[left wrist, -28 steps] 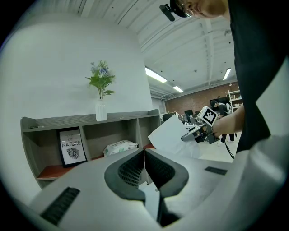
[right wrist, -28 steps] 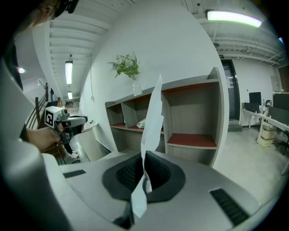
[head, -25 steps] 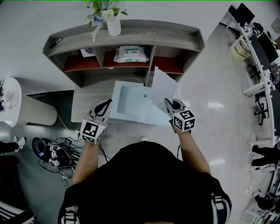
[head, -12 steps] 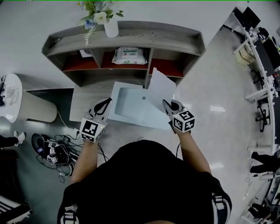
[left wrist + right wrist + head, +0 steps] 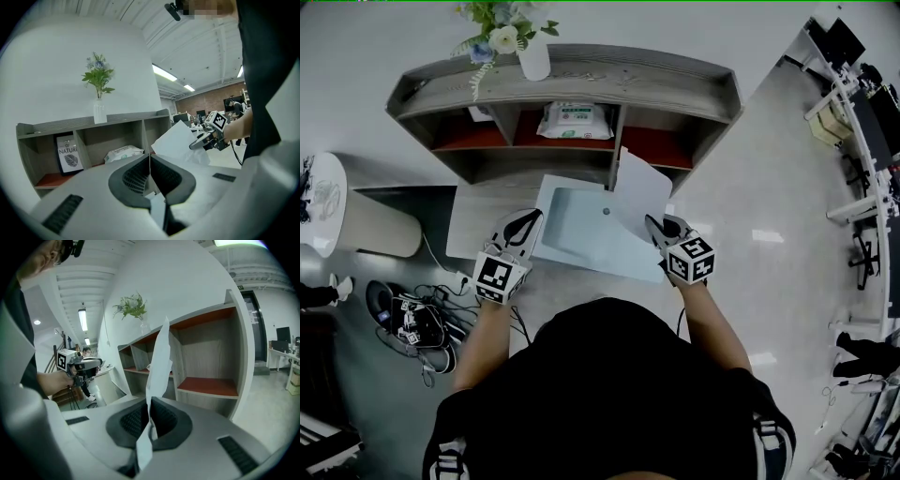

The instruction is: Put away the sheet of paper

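The white sheet of paper (image 5: 639,192) stands nearly upright, pinched at its lower edge by my right gripper (image 5: 654,225), which is shut on it. In the right gripper view the paper (image 5: 159,362) rises out of the closed jaws of the right gripper (image 5: 150,408) in front of the shelf unit (image 5: 206,319). My left gripper (image 5: 525,223) is shut with nothing in it, at the left edge of a pale blue flat tray (image 5: 572,225). From the left gripper (image 5: 150,161) I see the paper (image 5: 176,143) and the right gripper (image 5: 199,142) off to the right.
The grey shelf unit (image 5: 562,80) holds a vase of flowers (image 5: 530,56) on top, a pack of wipes (image 5: 575,120) in the middle bay and red-floored bays on both sides. A round white stool (image 5: 337,220) and tangled cables (image 5: 417,323) lie at the left.
Both grippers have drifted a little toward the shelf unit. The paper has gone with the right gripper, and its top edge now reaches the shelf front.
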A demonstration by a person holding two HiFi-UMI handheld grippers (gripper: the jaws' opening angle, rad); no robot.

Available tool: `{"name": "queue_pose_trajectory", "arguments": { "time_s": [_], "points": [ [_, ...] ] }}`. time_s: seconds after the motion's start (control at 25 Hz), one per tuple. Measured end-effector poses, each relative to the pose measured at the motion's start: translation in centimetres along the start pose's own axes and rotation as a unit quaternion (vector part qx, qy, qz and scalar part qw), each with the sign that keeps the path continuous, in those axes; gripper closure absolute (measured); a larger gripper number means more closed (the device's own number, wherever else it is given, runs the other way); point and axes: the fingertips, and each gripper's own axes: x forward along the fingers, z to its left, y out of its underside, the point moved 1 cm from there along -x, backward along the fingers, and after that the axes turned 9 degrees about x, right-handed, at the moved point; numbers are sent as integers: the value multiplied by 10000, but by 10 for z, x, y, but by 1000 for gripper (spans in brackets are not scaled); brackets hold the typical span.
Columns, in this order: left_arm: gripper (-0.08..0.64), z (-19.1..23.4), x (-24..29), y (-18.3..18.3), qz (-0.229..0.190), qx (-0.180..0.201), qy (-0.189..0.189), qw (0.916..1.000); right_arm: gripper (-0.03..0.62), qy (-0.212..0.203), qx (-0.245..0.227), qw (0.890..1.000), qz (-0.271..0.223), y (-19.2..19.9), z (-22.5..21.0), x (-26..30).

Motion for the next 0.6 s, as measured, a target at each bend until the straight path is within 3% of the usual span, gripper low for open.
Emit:
{"name": "queue_pose_trajectory", "arguments": {
  "time_s": [0.6],
  "points": [
    [538,-13,-4,-7,80,55,-35,9999,578,-132,9,9999,110,3,-4,-3]
  ]
}}
